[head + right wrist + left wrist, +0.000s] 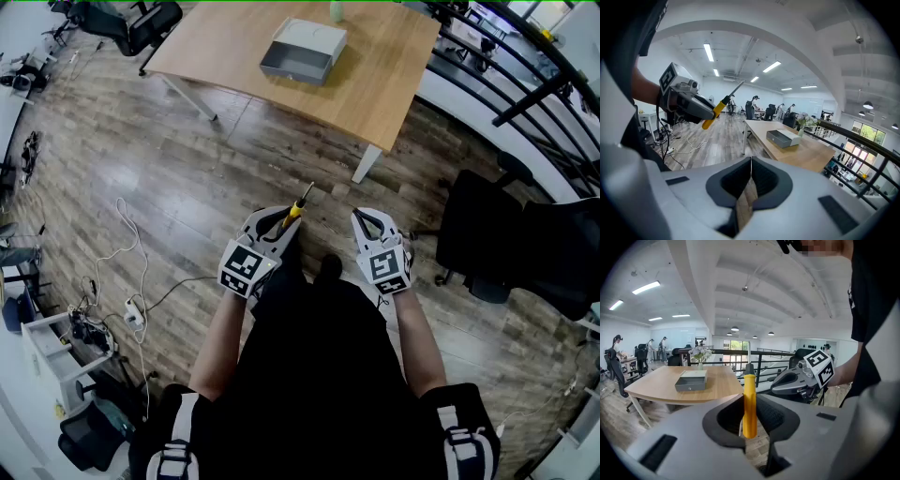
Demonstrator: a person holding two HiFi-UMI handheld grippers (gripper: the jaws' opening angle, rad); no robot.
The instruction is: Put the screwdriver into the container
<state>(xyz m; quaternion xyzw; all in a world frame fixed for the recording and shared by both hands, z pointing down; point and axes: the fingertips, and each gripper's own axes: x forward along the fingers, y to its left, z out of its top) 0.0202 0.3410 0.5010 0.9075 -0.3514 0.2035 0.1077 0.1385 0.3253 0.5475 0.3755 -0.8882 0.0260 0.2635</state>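
Note:
A screwdriver with a yellow handle and black collar stands between the jaws of my left gripper, which is shut on its handle; its metal shaft points away from me toward the table. From the right gripper view the screwdriver is seen sticking out of the left gripper. My right gripper is held beside the left one, jaws shut with nothing between them. The container, a grey open box, sits on the wooden table well ahead of both grippers.
The person stands on wood flooring a few steps short of the table. White cables and a power strip lie at the left. A black office chair stands at the right, a railing behind the table. A vase with flowers is on the table.

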